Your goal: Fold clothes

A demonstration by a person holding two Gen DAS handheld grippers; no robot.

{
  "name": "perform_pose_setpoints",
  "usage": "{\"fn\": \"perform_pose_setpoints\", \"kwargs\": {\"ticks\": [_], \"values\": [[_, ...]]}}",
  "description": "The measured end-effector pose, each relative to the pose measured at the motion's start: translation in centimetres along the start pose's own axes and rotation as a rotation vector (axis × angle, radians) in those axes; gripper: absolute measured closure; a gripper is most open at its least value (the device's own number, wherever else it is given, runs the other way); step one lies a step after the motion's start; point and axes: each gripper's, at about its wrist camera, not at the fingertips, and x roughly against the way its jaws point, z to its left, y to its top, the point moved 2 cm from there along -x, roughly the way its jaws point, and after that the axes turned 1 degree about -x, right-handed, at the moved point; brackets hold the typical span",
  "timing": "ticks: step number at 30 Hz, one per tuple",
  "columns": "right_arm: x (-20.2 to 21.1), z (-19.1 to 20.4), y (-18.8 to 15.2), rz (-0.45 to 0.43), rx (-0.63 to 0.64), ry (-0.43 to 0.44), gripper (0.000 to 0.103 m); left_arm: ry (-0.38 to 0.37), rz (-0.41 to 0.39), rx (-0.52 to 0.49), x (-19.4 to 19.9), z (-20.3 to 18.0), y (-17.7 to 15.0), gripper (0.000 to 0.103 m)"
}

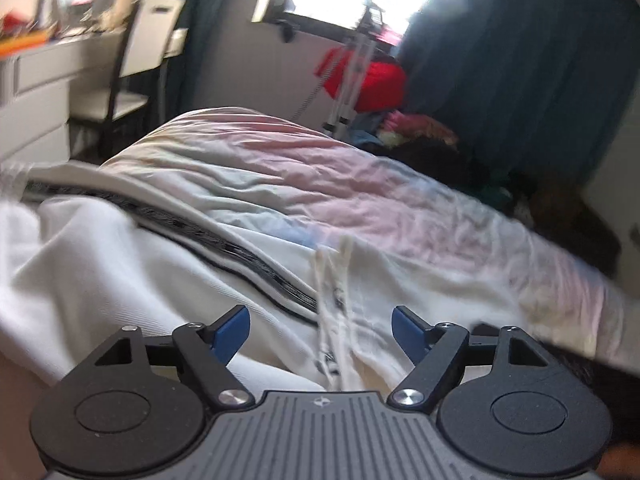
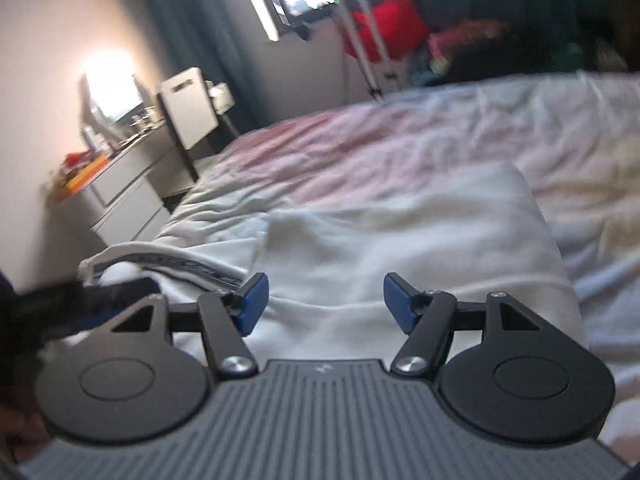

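A white garment (image 1: 120,264) with a black patterned stripe (image 1: 224,240) and white drawstrings (image 1: 336,280) lies on a bed. My left gripper (image 1: 321,334) is open and empty just above the drawstrings. In the right wrist view the same white garment (image 2: 400,248) lies spread flat, its striped edge (image 2: 172,266) at the left. My right gripper (image 2: 325,302) is open and empty just above the cloth. Both views are blurred.
The bed has a wrinkled pastel pink and white cover (image 1: 360,176) (image 2: 400,140). A white dresser (image 2: 120,200) and a chair (image 1: 140,64) stand at the left. A red item (image 1: 372,80) on a stand and a clothes pile (image 1: 420,128) lie beyond the bed under the window.
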Motion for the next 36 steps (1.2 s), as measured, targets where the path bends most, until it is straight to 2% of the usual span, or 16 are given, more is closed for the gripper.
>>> {"fn": "perform_pose_setpoints", "kwargs": {"ticks": [3, 5, 7, 8, 10, 15, 18, 21, 31, 34, 36], "values": [[-0.7, -0.4, -0.4, 0.015, -0.011, -0.035, 0.037, -0.038, 0.041, -0.060, -0.8, -1.9, -1.1, 0.030], [-1.0, -0.4, -0.7, 0.017, 0.001, -0.057, 0.038, -0.023, 0.032, -0.124, -1.5, -2.9, -2.0, 0.030], [-1.2, -0.4, -1.0, 0.020, 0.013, -0.079, 0.037, 0.012, 0.050, -0.165, -2.7, -3.4, -2.7, 0.044], [-1.4, -0.4, -1.1, 0.021, 0.018, -0.090, 0.036, 0.006, 0.072, -0.149, -3.1, -3.3, -3.0, 0.057], [-1.6, -0.3, -1.4, 0.023, 0.030, -0.113, 0.036, -0.005, 0.114, -0.117, -3.9, -3.1, -3.5, 0.058], [-2.2, -0.3, -2.0, 0.030, 0.059, -0.168, 0.037, -0.005, 0.074, -0.071, -3.1, -2.2, -2.9, 0.084], [-2.1, -0.3, -2.1, 0.029, 0.062, -0.173, 0.038, -0.060, 0.042, -0.020, -1.9, -2.0, -2.4, 0.092], [-1.9, -0.3, -2.3, 0.029, 0.068, -0.185, 0.038, -0.104, 0.035, 0.019, -0.8, -1.9, -2.0, 0.093], [0.0, -0.3, -2.4, 0.012, 0.061, -0.191, 0.038, -0.055, 0.125, 0.076, -2.8, -0.2, -3.8, 0.092], [-0.4, -0.5, -2.5, 0.018, 0.064, -0.201, 0.038, -0.049, 0.126, 0.096, -2.1, 0.4, -3.8, 0.087], [-0.6, -0.7, -2.7, 0.021, 0.062, -0.204, 0.038, -0.048, 0.119, 0.111, -1.3, 0.9, -3.7, 0.075]]}}
